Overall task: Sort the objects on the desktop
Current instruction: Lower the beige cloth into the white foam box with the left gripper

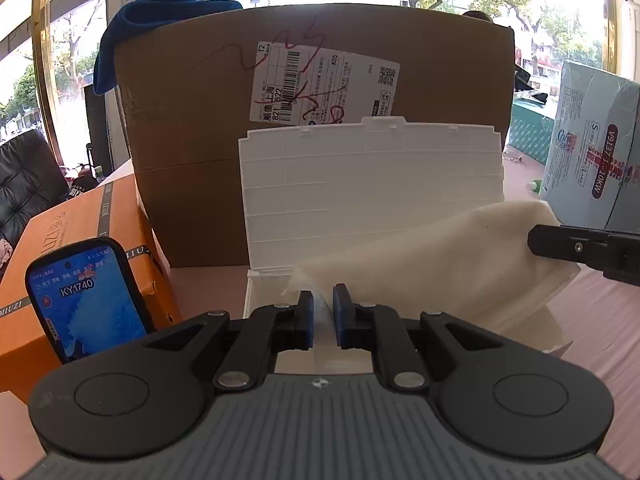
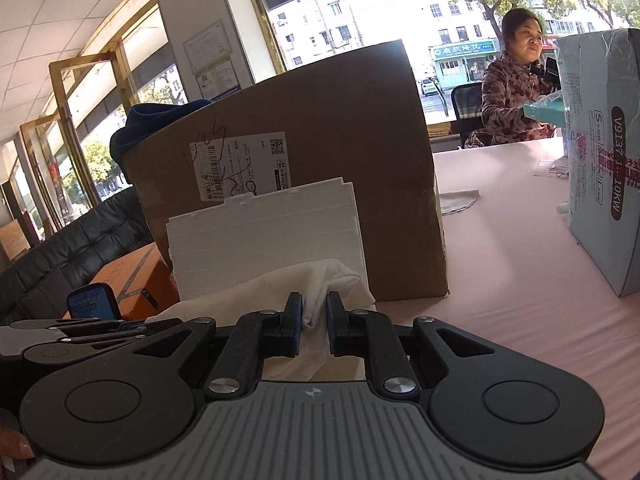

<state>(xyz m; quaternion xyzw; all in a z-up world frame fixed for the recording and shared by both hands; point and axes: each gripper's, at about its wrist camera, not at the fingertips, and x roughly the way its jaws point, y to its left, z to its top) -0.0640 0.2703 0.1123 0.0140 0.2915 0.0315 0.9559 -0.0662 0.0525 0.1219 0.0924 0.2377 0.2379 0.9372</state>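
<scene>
A white cloth [image 1: 440,256] hangs stretched between my two grippers over an open white plastic box, whose ribbed lid [image 1: 360,184] stands upright behind it. My left gripper [image 1: 322,312] is shut on the cloth's left corner. My right gripper [image 2: 314,312] is shut on the cloth's [image 2: 280,284] other corner; its finger also shows at the right of the left wrist view [image 1: 560,244]. The box lid also shows in the right wrist view [image 2: 264,232]. The inside of the box is hidden by the cloth.
A big cardboard box [image 1: 192,160] with a blue towel [image 1: 160,20] on top stands behind the lid. An orange box [image 1: 80,224] and a phone [image 1: 88,300] are at the left. A pale blue carton [image 2: 600,160] stands right on the pink table [image 2: 512,272]. A woman [image 2: 516,88] sits beyond.
</scene>
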